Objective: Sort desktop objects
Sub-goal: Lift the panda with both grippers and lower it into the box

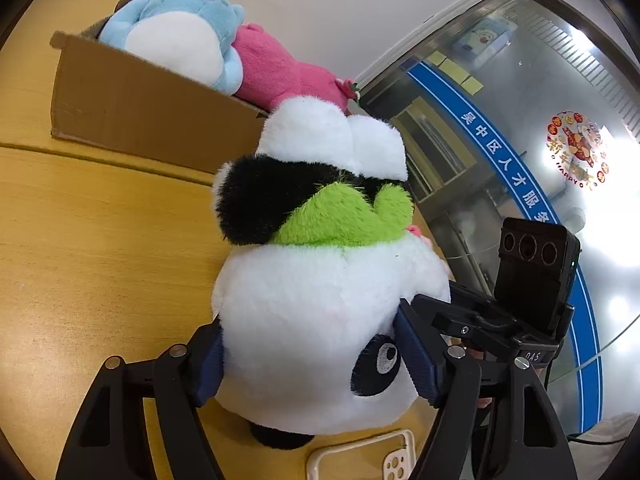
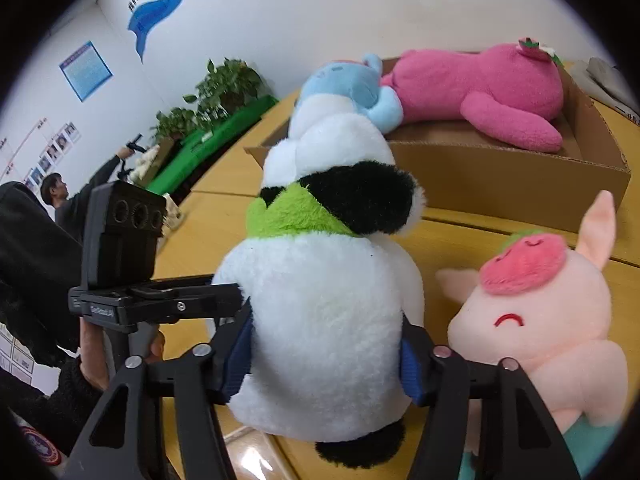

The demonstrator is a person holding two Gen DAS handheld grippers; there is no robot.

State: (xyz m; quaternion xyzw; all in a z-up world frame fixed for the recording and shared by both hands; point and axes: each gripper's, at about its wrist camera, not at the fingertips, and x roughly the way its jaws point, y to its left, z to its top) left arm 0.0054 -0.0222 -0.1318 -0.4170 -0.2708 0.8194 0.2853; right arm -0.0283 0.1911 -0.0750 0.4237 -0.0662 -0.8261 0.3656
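A panda plush (image 1: 320,312) with a green scarf is held over the wooden table (image 1: 100,232). My left gripper (image 1: 316,360) is shut on its white head, blue pads pressed into both sides. My right gripper (image 2: 326,356) is shut on the same panda plush (image 2: 328,320) from the other side. A cardboard box (image 1: 136,116) stands behind it, holding a blue plush (image 1: 180,36) and a magenta plush (image 1: 276,72). The box (image 2: 520,184), blue plush (image 2: 348,88) and magenta plush (image 2: 480,88) also show in the right wrist view.
A pale pink pig plush (image 2: 544,320) stands on the table right of the panda. A clear phone case (image 1: 360,460) lies below the panda. Glass doors (image 1: 520,140) are to the right. A person (image 2: 68,200) and potted plants (image 2: 224,88) are far off.
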